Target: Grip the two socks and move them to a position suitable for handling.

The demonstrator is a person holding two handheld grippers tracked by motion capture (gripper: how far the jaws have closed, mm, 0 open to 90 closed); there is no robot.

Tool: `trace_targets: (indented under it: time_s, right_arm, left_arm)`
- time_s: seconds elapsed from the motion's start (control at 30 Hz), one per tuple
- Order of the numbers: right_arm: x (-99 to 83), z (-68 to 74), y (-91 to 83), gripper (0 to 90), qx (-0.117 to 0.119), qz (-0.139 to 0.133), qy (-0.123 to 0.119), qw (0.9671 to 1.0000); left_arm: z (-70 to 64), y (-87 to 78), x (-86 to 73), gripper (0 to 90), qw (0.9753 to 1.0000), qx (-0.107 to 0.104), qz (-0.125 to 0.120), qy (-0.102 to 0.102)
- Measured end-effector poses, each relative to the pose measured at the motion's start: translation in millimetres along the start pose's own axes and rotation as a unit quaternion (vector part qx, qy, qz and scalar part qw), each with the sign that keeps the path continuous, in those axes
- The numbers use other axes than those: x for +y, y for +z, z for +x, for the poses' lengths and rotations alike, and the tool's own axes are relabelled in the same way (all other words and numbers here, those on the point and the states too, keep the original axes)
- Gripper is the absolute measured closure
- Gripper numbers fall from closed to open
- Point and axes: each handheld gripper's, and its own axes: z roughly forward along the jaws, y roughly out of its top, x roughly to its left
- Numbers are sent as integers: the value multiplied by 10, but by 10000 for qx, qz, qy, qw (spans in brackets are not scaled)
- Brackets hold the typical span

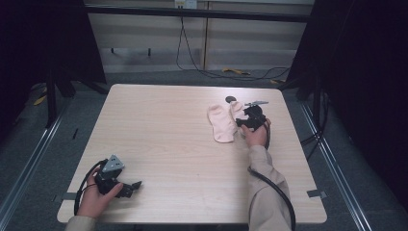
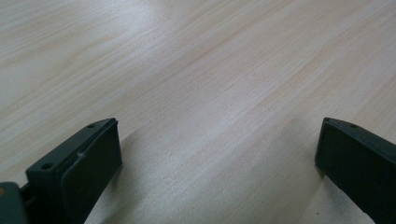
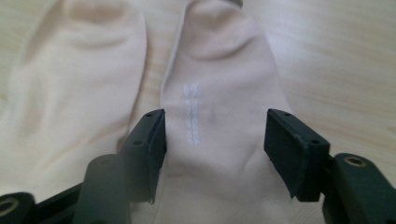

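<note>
Two pale pink socks lie side by side on the wooden table (image 1: pixel 168 144), right of centre. The left sock (image 1: pixel 221 124) (image 3: pixel 70 93) lies flat and whole. The right sock (image 1: pixel 236 109) (image 3: pixel 219 93) carries small white lettering, and my right gripper (image 1: pixel 242 123) (image 3: pixel 215 149) hovers over it, open, with one jaw on each side of it. My left gripper (image 1: pixel 131 186) (image 2: pixel 219 158) rests near the front left corner of the table, open over bare wood, far from the socks.
A small dark round mark (image 1: pixel 230 99) sits on the table just beyond the socks. Black cables (image 1: pixel 192 57) run across the floor behind the table. Metal rails (image 1: pixel 29 163) flank the table, and black curtains close off both sides.
</note>
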Motion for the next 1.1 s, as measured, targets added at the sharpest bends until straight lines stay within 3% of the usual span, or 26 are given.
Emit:
trace_targets:
  time_s: [0.03,0.07,0.1,0.13,0.17,0.27,0.33,0.57,0.77,1.0,1.1]
  right_arm:
    - [-15,13,46,400,24,187,-9,9998]
    - [-27,13,55,424,44,112,95,9999]
    - [-39,10,55,524,50,67,206,9998]
    - [-55,8,29,738,-10,16,196,9998]
    - [-56,4,11,798,-41,73,270,9996]
    - [-67,-25,-22,832,-15,95,427,9990]
    - [-79,-43,-80,845,-56,-88,519,9986]
    - [-42,-122,-361,853,-26,-531,453,9976]
    - [-8,-135,-643,853,222,-851,413,9953]
    - [12,74,-997,852,652,-1093,-143,9918]
    - [-46,245,-1166,852,1050,-1226,-409,9860]
  left_arm:
    - [0,0,0,0,10000,3,1,1]
    - [-1,0,0,1,10000,0,0,0]
    - [0,0,0,0,10000,1,1,1]
    - [0,-1,0,0,10000,2,3,3]
    - [0,-1,0,1,10000,2,2,2]
    - [0,-1,0,0,10000,2,2,2]
    - [-3,0,-1,0,10000,-4,-1,-17]
    - [-8,1,-2,1,10000,-19,-2,-38]
    - [-8,1,-2,0,10000,-21,-1,-36]
    - [-7,0,-1,0,10000,-10,-1,-26]
    - [-9,0,-1,0,10000,0,-7,-29]
